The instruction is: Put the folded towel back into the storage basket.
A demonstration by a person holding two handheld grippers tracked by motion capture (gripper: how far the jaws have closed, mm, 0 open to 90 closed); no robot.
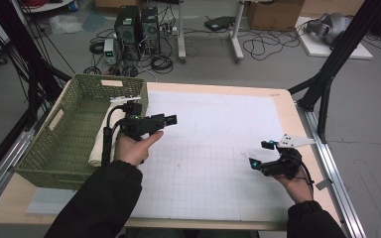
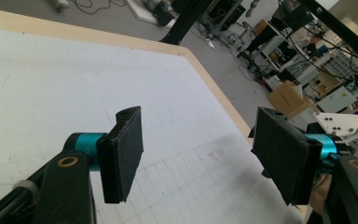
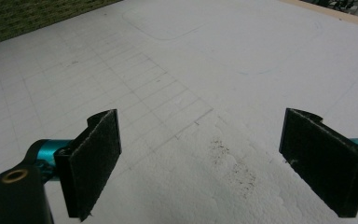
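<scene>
We see the desk (image 1: 278, 106) with its white gridded mat (image 1: 218, 148), then the green basket (image 1: 79, 124) holding a rolled cloth (image 1: 97, 148). Both tools, left (image 1: 170, 119) and right (image 1: 259, 154), stand spread and empty. We judge the cloth stowed; next, withdraw.

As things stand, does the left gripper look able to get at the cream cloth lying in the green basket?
Probably yes. The left gripper is open and holds nothing, beside the green basket, whose top is open. The cream cloth lies by the near wall, uncovered. The gripper points away from it, so it would need turning back.
</scene>
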